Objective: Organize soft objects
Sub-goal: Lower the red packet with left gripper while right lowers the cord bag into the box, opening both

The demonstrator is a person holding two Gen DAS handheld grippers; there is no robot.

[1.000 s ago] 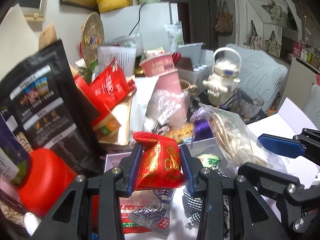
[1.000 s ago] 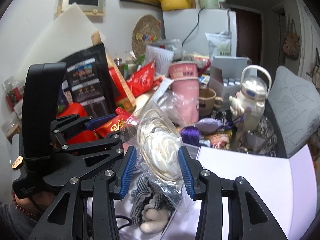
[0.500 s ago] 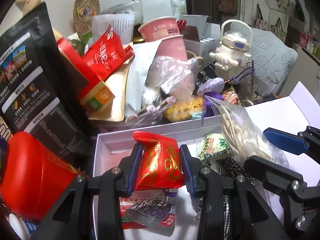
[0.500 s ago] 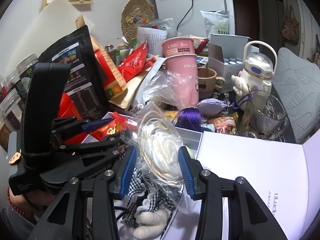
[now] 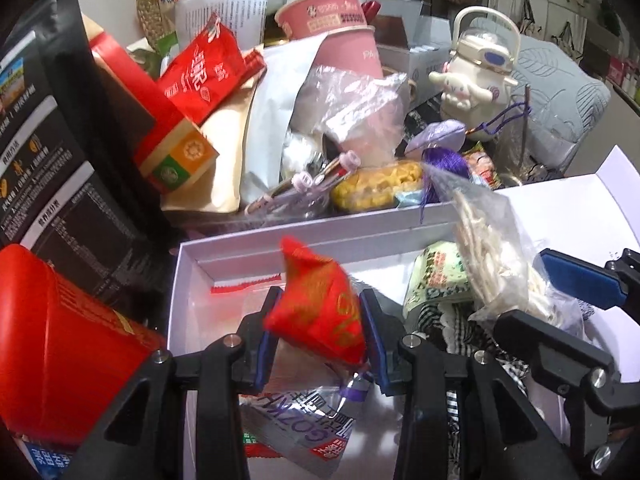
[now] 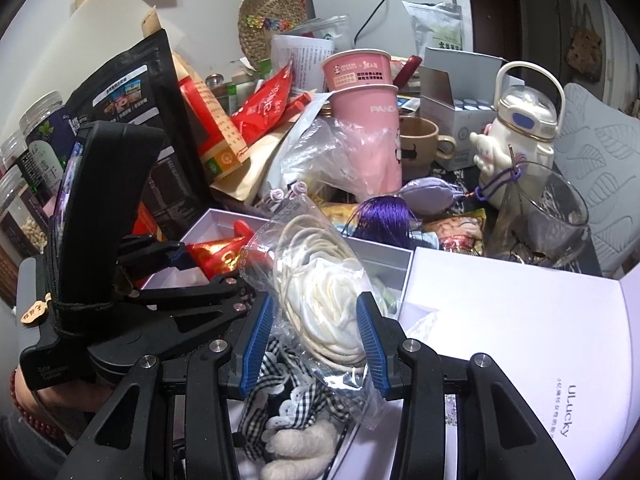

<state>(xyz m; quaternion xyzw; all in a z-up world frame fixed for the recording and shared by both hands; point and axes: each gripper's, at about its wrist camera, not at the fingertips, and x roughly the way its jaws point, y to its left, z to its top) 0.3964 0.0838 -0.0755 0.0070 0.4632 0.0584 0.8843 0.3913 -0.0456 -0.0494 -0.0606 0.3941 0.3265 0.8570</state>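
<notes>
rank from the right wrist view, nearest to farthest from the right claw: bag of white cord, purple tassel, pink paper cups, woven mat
1. Bag of white cord, gripped in the right claw.
2. Purple tassel, just beyond the box.
3. Pink paper cups, mid-clutter.
4. Woven mat, against the back wall.

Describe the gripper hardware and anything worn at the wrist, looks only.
Both grippers are black angular plastic linkages with silver screw heads and ribbed blue pads on the fingers. In the right wrist view the left gripper has a tall black handle block bound with dark cord and a small tan tag. A red bead bracelet sits at that wrist.
</notes>
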